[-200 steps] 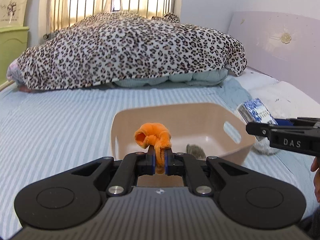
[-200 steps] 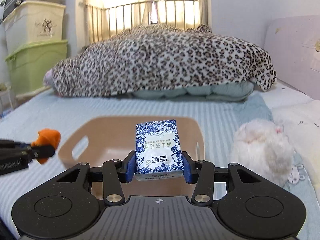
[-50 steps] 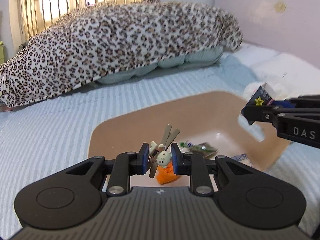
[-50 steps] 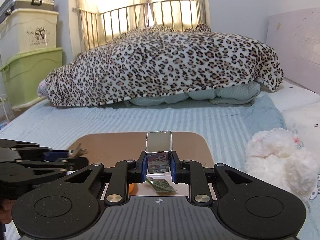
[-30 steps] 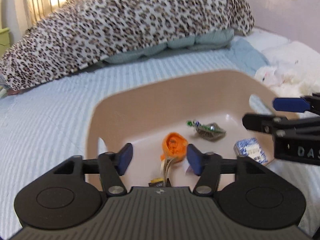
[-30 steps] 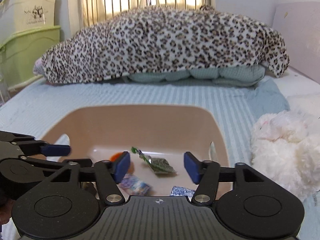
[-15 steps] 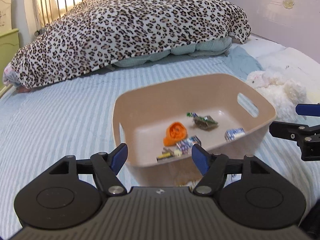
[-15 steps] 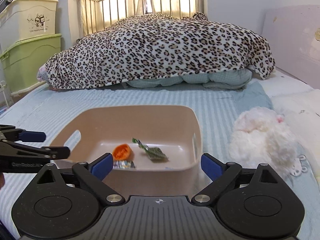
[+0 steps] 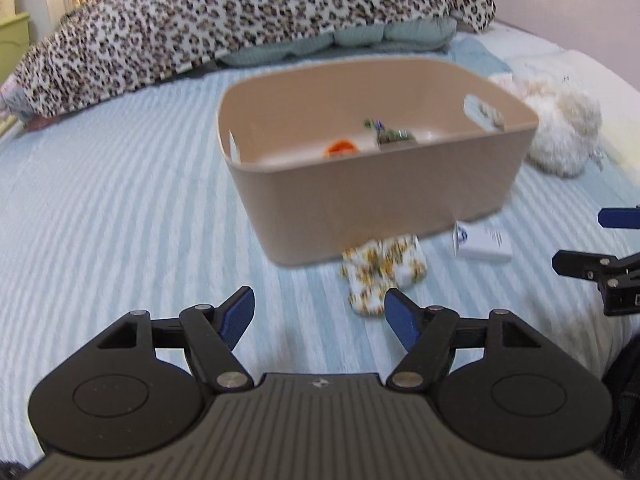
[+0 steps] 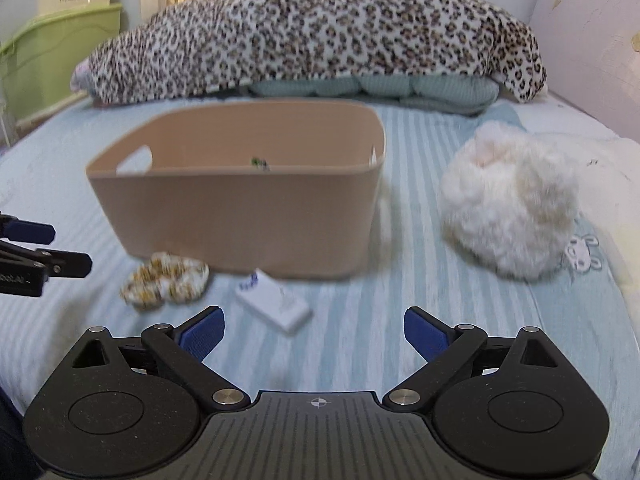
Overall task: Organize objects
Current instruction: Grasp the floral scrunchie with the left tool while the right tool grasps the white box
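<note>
One tan bin sits mid-bed. One floral scrunchie and one white box lie against its near wall. Left gripper and right gripper: fingers spread, empty.

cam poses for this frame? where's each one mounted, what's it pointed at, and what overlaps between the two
Left wrist: sits on the left gripper, looks forward along the bed at the tan bin; its own open fingers show below, the right gripper pokes in at the right edge.
Right wrist: sits on the right gripper, faces the same bin; open fingers below, left gripper at the left edge.
Shared: bin, floral scrunchie, white box, white plush, leopard blanket.
</note>
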A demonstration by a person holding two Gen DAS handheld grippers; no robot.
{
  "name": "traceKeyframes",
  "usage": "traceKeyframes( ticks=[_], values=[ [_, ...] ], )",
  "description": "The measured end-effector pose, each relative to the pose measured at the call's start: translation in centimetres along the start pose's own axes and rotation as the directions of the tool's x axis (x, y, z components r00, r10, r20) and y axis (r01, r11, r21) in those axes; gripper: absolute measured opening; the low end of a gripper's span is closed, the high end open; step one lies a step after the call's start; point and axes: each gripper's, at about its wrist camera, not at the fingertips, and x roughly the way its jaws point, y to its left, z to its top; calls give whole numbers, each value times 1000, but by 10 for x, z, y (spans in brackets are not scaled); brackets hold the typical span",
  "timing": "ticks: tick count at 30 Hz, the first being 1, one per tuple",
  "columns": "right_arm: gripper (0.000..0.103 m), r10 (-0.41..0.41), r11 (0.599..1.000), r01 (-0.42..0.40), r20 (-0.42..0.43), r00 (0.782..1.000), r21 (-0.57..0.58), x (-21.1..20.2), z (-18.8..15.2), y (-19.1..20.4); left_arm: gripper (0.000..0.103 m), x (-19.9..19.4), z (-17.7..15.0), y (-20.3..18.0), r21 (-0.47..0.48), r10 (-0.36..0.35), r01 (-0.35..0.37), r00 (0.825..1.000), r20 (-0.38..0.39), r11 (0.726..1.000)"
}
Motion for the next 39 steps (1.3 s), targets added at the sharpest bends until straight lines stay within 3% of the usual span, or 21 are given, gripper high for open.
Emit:
traceKeyframes(
  ticks=[14,22,33,34,36,39],
  values=[
    [98,13,999,-16,-113,994,-31,46,-18,-1,73,52,-12,-11,-22,-51,49,994,-92,999],
    [98,13,999,-19,-132,991,-49,74,-18,3,79,68,-1,-17,-30,-47,46,997,-63,999],
    [98,39,997,-45,-85,996,-63,97,-7,9,82,84,13,-22,-43,-39,39,999,-12,998],
    [96,42,997,-47,-77,996,-67,99,-6,10,81,84,13,-22,-44,-42,42,999,-6,998],
    [89,55,995,-60,-69,996,-82,102,-4,15,67,84,13,-24,-29,-56,56,998,-1,998],
    [74,64,990,-71,-58,996,-118,103,-3,22,35,82,12,-29,29,-70,70,998,-1,997]
  ],
)
